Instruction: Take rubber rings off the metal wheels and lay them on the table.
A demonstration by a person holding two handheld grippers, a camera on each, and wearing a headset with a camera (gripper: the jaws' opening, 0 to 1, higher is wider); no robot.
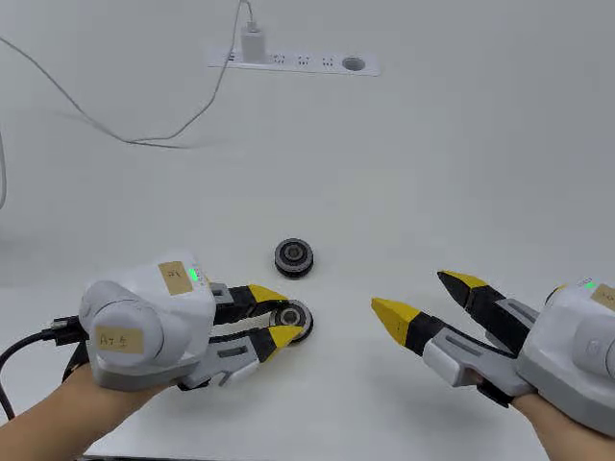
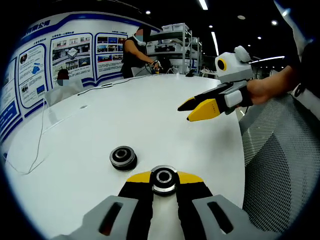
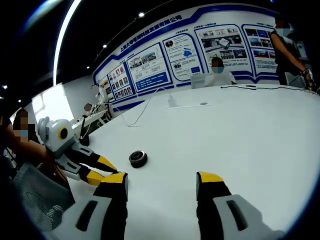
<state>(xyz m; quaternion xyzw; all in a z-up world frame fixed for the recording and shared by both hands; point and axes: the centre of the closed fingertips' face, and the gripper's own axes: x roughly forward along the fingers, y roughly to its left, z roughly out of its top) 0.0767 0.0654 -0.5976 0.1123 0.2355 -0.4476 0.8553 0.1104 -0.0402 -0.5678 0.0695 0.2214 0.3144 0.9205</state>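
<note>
Two small metal wheels with black rubber rings lie on the white table (image 1: 404,182). The near wheel (image 1: 294,320) (image 2: 164,180) sits between the yellow tips of my left gripper (image 1: 278,314) (image 2: 164,177), which is shut on its sides. The second wheel (image 1: 294,256) (image 2: 123,157) (image 3: 138,158) stands free a little beyond it. To the right of both wheels, my right gripper (image 1: 428,296) (image 3: 163,178) hovers open with nothing between its jaws. It also shows in the left gripper view (image 2: 196,106).
A white power strip (image 1: 293,60) with a plugged charger lies at the table's far edge, its cable (image 1: 144,139) trailing left. A mesh chair back (image 2: 280,165) stands at the table's near side. People sit or stand across the table.
</note>
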